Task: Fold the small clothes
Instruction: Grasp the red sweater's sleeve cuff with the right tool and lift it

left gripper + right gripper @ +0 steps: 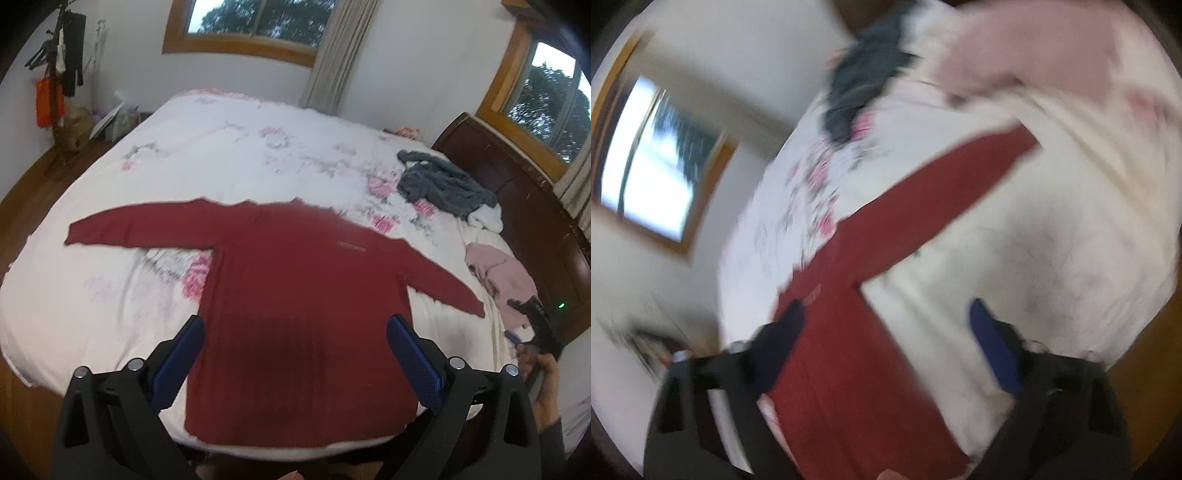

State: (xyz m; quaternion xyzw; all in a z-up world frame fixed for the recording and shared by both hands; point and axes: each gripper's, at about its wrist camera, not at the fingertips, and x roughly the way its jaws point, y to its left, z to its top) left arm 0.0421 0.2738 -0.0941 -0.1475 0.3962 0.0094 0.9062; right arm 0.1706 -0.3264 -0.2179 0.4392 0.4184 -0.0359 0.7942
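A dark red long-sleeved sweater (295,295) lies flat on the bed with both sleeves spread out and its hem toward me. My left gripper (295,332) hovers open above the hem, its blue pads either side of the body, nothing between them. The right wrist view is blurred and tilted: the red sweater (857,332) and one outstretched sleeve run diagonally across it. My right gripper (886,321) stands open above the sweater near that sleeve's shoulder. In the left wrist view it (535,325) shows at the bed's right edge, held by a hand.
The bed's floral white cover (221,147) fills most of the view. A grey fleecy garment (443,184) and a pink garment (506,280) lie at the right, near a dark wooden headboard (517,184). A coat stand (59,74) stands at the far left on the wooden floor.
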